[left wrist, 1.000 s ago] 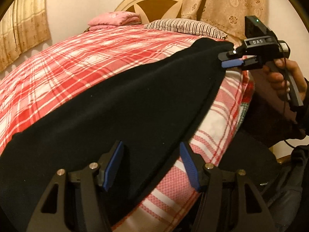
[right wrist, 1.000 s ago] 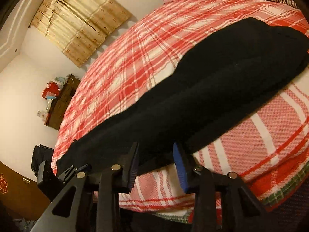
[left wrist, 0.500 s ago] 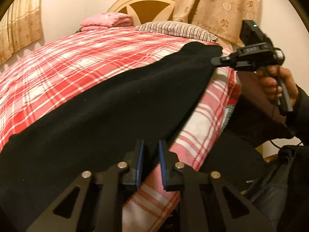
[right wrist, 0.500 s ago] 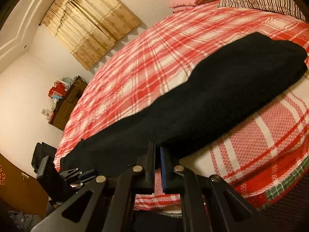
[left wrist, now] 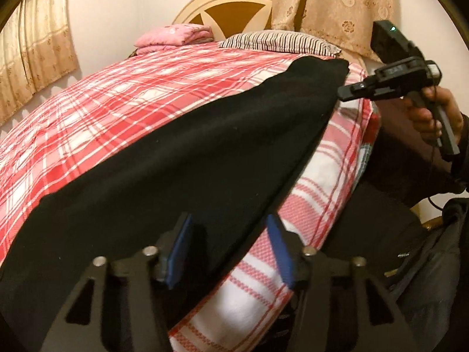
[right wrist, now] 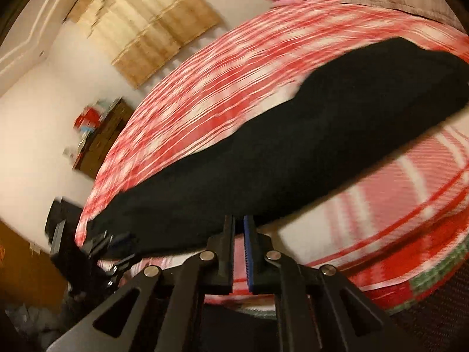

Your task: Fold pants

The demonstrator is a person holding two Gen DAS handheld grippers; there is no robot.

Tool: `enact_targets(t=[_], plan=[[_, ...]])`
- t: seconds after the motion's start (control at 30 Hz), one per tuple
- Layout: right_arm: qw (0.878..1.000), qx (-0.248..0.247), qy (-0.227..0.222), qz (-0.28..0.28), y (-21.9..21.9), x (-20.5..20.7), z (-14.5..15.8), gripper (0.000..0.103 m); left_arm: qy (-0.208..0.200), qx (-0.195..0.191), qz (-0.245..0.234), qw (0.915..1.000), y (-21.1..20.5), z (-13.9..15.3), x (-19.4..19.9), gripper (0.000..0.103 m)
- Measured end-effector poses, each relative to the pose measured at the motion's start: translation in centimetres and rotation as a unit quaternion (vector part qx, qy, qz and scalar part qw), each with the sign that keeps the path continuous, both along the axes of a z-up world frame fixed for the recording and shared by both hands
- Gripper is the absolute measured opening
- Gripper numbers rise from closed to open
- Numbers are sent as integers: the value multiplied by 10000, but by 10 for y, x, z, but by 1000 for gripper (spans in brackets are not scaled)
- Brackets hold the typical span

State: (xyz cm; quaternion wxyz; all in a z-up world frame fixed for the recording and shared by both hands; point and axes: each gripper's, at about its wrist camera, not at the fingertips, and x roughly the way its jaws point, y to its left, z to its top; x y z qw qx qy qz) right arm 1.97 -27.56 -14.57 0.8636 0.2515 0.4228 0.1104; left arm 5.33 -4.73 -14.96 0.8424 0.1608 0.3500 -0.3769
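Note:
Black pants (left wrist: 181, 158) lie flat in a long strip along the near edge of a red-and-white plaid bed (left wrist: 123, 99); they also show in the right wrist view (right wrist: 307, 152). My left gripper (left wrist: 228, 249) is open, its blue pads straddling the pants' near edge at one end. My right gripper (right wrist: 239, 249) is shut, with only a thin gap between the pads, just off the pants' edge; nothing shows between the pads. It also shows in the left wrist view (left wrist: 343, 94), beside the far corner of the pants. The left gripper shows in the right wrist view (right wrist: 117, 246).
A striped pillow (left wrist: 278, 42) and a folded pink blanket (left wrist: 173, 36) lie at the headboard (left wrist: 222, 6). Curtains (left wrist: 331, 8) hang behind. A dark cabinet (right wrist: 99, 140) stands across the room. The bed's edge drops off to the right, beside dark clothing.
My left gripper shut half a second ago and has opened again over the pants' edge. My right gripper closed and has drawn back slightly from the pants; its view is motion-blurred.

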Motion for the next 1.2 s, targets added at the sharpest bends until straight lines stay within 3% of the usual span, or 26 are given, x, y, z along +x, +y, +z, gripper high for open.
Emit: enact_targets(t=[0.07, 0.2, 0.37, 0.47, 0.73, 0.83, 1.0, 1.1, 1.2], plan=[[9996, 24, -6, 294, 15, 2, -2, 55, 36, 48, 6, 10000, -2, -5, 2, 56], [9974, 24, -92, 716, 43, 5, -3, 56, 21, 27, 51, 10000, -5, -7, 7, 50], [9942, 13, -132, 1064, 66, 8, -4, 56, 104, -4, 38, 9999, -2, -5, 13, 15], [9949, -67, -127, 1001, 70, 9, -6, 56, 138, -47, -141, 9998, -1, -2, 7, 3], [9945, -54, -199, 1031, 72, 9, -7, 56, 335, -139, -353, 9987, 10, 1, -2, 3], [9933, -101, -195, 1134, 78, 9, -7, 56, 140, 75, -333, 9993, 7, -1, -5, 3], [9899, -225, -295, 1367, 93, 14, 0, 56, 107, -333, -424, 9985, 16, 15, -5, 3], [9867, -418, -547, 1472, 104, 26, 10, 56, 116, -689, -170, 9974, 29, 29, 5, 15], [9872, -332, -557, 1459, 107, 47, 4, 56, 74, -709, 222, 9972, 38, 27, 19, 37]])
